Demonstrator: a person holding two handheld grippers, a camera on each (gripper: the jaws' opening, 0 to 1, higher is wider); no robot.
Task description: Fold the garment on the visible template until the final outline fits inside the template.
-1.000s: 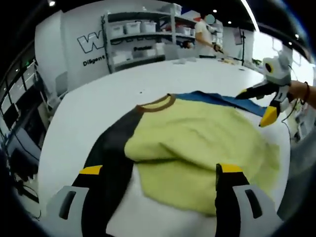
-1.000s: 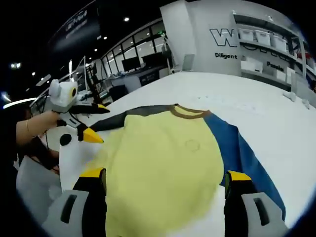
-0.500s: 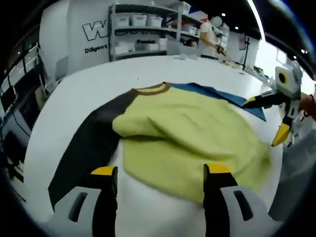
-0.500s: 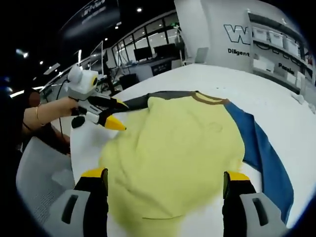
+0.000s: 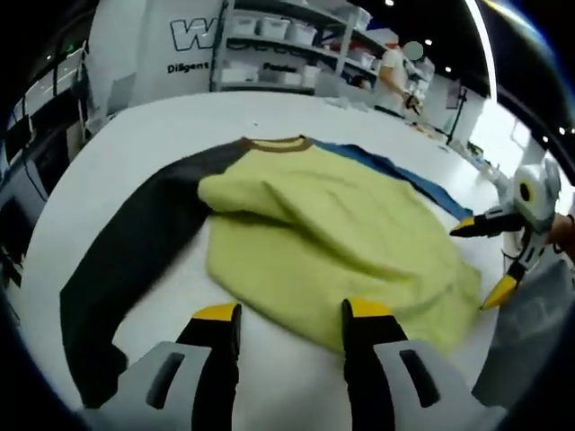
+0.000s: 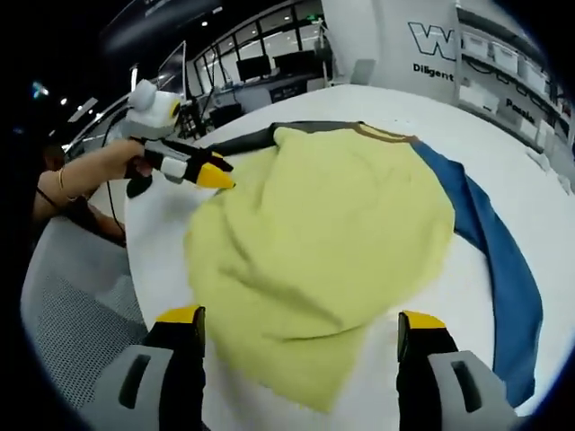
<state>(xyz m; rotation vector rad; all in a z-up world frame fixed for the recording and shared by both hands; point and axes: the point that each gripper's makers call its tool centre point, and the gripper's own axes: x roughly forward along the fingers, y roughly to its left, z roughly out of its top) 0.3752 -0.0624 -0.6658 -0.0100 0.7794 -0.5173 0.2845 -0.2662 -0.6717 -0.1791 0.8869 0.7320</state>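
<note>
While both tools hover free, the yellow-green knit shirt with dark and blue sleeves (image 5: 332,224) lies bunched at frame centre on the white bench (image 5: 135,135).

Detail: left tool (image 5: 292,316) sits at the bottom centre of the left gripper view, jaws apart, nothing between them, just short of the shirt's near hem. Right tool (image 6: 301,321) sits at the bottom centre of the right gripper view, jaws wide apart, empty, over the hem corner. Dark sleeve (image 5: 126,260) runs to lower left; blue sleeve (image 6: 499,260) runs down the right of the right gripper view. No template outline can be made out. Judgement: flatten the rumpled body first, pinch a single cloth layer at the hem, fold sleeves inward evenly, keep everything on the bench.
</note>
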